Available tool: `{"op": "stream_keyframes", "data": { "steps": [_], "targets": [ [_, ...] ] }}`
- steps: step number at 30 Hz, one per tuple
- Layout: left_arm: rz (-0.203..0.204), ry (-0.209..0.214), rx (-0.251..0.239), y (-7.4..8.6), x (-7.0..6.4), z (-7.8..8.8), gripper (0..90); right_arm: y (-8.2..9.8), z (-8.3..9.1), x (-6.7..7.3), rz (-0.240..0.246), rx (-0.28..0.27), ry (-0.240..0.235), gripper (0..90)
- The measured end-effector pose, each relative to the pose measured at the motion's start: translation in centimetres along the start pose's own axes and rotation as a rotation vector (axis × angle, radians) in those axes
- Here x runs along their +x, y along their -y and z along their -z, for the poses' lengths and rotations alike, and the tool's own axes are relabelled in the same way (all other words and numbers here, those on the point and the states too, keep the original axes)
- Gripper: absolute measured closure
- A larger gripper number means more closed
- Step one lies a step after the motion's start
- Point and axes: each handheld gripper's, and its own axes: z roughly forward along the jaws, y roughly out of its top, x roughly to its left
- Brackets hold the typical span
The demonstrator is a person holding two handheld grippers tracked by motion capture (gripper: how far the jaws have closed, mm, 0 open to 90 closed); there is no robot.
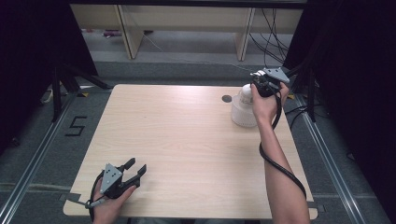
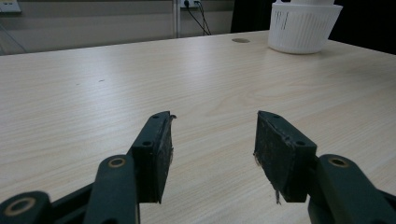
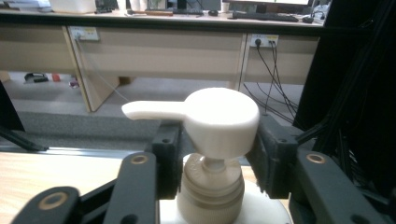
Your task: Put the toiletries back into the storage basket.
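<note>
At the desk's far right, we see the right tool around the white plastic pump bottle's head, contact unclear; its base is cut off. Left tool rests open.

The one legible mark I found was the numeral "5", laid out in dark strips on the grey floor just left of my table, seen in the high view. I read no lettering, brand or label on the white pump bottle or on my own tooling.
</note>
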Motion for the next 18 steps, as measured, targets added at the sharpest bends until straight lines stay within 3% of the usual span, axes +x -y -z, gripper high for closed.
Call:
{"op": "stream_keyframes", "data": {
  "steps": [5, 6, 8, 12, 18],
  "targets": [
    [0.007, -0.011, 0.012, -0.03, -0.06, 0.10, 45.8, 0.50, -0.19, 0.06, -0.015, 0.013, 0.002, 48.2],
    [0.008, -0.011, 0.013, -0.04, -0.06, 0.12, 45.8, 0.60, -0.28, -0.06, 0.005, 0.008, 0.005, 45.7],
    [0.008, -0.005, 0.002, 0.00, -0.03, 0.02, 45.8, 0.63, -0.22, 0.03, -0.010, 0.011, 0.008, 41.2],
    [0.007, -0.012, 0.013, -0.04, -0.06, 0.12, 45.8, 0.41, -0.09, -0.06, 0.005, 0.015, 0.006, 33.2],
    [0.008, -0.011, 0.013, -0.04, -0.03, 0.10, 45.8, 0.46, 0.37, -0.08, 0.000, 0.012, 0.003, 29.1]
  ]
}}
